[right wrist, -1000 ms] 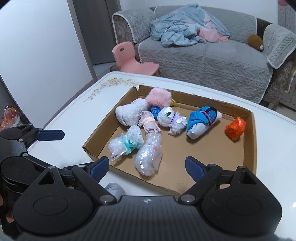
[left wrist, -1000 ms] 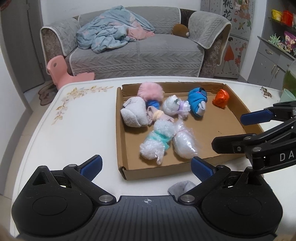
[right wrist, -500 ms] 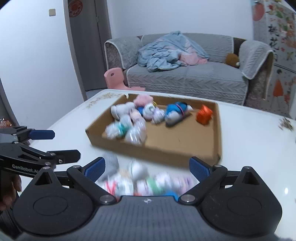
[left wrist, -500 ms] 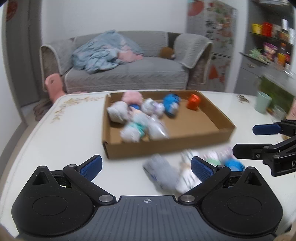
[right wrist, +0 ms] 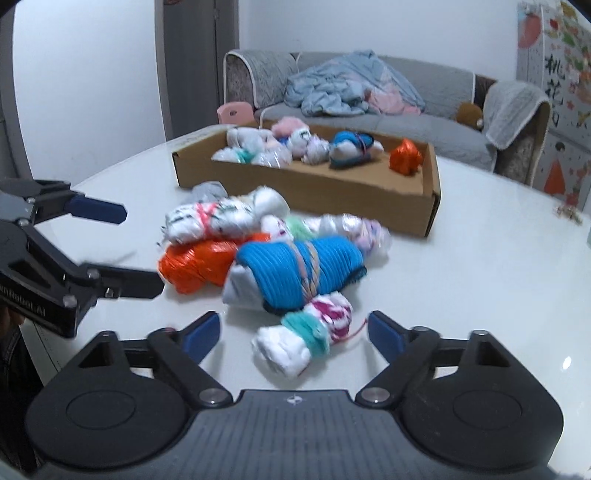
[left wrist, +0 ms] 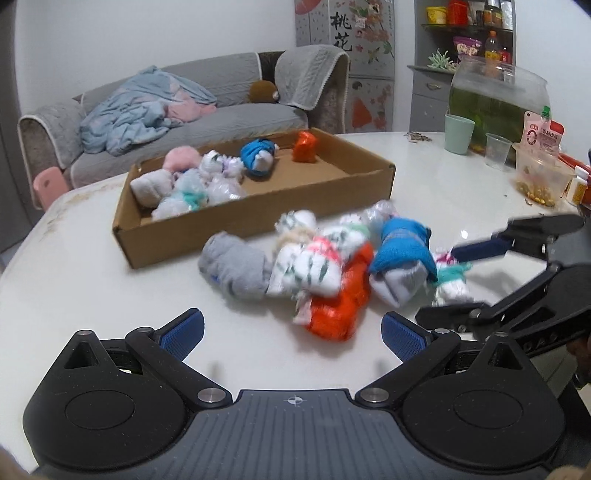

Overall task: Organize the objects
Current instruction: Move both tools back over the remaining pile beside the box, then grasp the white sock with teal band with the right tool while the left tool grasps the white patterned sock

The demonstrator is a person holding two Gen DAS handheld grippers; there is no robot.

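Both views have pulled back since a second ago: then we looked down into the box (left wrist: 258, 221), now a loose pile of rolled sock bundles (left wrist: 321, 266) fills the foreground on the counter (left wrist: 92, 295), with the box behind it at 12 o'clock, holding more bundles. Our right gripper (right wrist: 293, 330) has just been closing its jaws, yet they stand apart, pads clear of the white bundle with the teal band (right wrist: 306, 343) lying between them. Just beyond it, at 12 o'clock, lies a blue bundle (right wrist: 295, 269), with an orange one (right wrist: 195, 266) at 10 o'clock touching it. Our left gripper (left wrist: 291, 334) is spread wide and grips nothing; the orange bundle lies just ahead of its tips. Its side, seen from the right wrist, reads "GenRobot.AI", partly cut off. On the wall panel (left wrist: 345, 26) behind we read 桃花. A red-and-pink pouch (left wrist: 543, 134) at 2 o'clock carries writing too small to read.
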